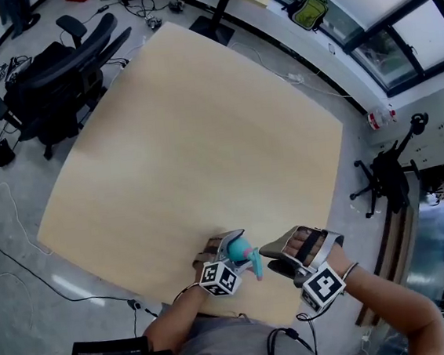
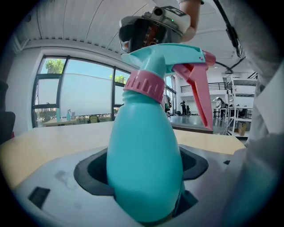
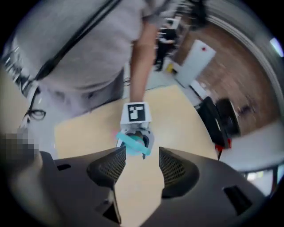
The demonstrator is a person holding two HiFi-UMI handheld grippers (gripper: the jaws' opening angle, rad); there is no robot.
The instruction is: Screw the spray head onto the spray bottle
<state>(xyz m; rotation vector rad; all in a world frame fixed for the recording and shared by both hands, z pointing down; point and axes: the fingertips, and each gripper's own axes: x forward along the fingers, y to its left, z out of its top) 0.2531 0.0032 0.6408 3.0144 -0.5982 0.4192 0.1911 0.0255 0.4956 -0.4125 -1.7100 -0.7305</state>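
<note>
A teal spray bottle [image 2: 144, 164] stands between the pads of my left gripper [image 2: 144, 177], which is shut on its body. Its teal spray head [image 2: 168, 57] sits on the neck above a pink collar [image 2: 144, 84], with the pink trigger [image 2: 197, 88] hanging to the right. In the head view the bottle [image 1: 244, 251] and left gripper [image 1: 231, 250] are near the table's front edge. My right gripper [image 1: 276, 258] is just right of the bottle, apart from it. In the right gripper view its jaws [image 3: 142, 166] stand open and empty, facing the bottle [image 3: 133, 144].
The light wooden table [image 1: 186, 137] stretches bare ahead of the grippers. A black office chair [image 1: 55, 88] stands off its far left corner, and a black stand [image 1: 384, 179] off its right side. Cables lie on the floor at left.
</note>
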